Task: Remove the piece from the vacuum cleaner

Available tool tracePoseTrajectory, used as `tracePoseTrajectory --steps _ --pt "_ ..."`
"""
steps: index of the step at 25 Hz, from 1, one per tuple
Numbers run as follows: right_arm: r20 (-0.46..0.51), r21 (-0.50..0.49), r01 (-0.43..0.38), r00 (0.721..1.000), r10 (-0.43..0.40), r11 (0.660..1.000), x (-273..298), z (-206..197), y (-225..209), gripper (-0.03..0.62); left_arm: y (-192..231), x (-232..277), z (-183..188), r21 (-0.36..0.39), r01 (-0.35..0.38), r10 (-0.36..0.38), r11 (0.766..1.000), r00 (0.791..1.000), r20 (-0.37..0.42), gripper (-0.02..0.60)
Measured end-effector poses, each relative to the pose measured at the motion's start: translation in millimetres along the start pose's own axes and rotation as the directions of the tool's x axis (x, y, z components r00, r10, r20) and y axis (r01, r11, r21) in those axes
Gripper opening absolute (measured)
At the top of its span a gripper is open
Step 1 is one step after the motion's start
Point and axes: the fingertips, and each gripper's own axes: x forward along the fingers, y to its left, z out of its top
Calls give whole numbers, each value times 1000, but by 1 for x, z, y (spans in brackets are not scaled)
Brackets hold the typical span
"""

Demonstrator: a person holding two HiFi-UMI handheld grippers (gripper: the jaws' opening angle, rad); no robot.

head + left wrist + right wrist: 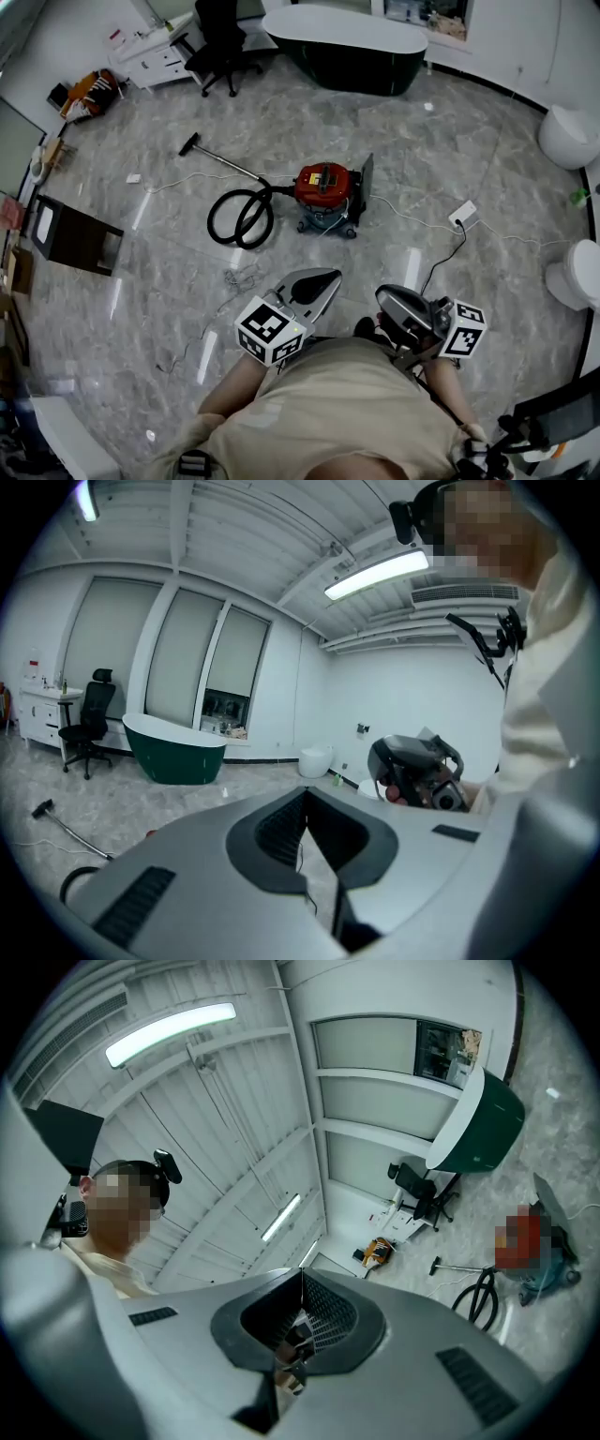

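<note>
Left gripper (pixel 306 803) sits low at the person's left side, close to the body, with its two grey jaws pressed together at the tips and nothing between them; only bare floor and a thin cable show through the gap behind the tips. Ahead on the grey marble floor (pixel 141 309), a floor nozzle (pixel 188 143) lies at the far left end of a thin metal tube (pixel 225 162). The tube runs rightward into a black hose (pixel 240 217), coiled in a loop, and the hose joins the front of the red vacuum cleaner (pixel 325 186), which stands upright near the middle of the room, well apart from both grippers. To the right, the right gripper (pixel 302 1279) is also held near the body, its jaws closed tip to tip and gripping nothing. Further right, a white power strip (pixel 462 215) lies on the floor with a cord trailing from it. Judging from this, the task has not begun: the hose, tube and nozzle all look attached, no part lies loose beside the machine, and neither gripper is near it. The approach, the grasp and the pull are all left to do, and which piece is meant cannot be told.
</note>
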Motion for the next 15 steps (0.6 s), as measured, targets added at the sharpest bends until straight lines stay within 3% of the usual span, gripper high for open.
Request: tracePoseTrajectory --steps 8,15 --pt "-40 11 -18 999 18 1000 -22 31 -27 2 -3 43 5 45 -56 60 997 995 -85 3" --pt "21 -10 54 998 -54 998 -40 55 -53 2 8 83 8 92 9 0 996 995 -103 3"
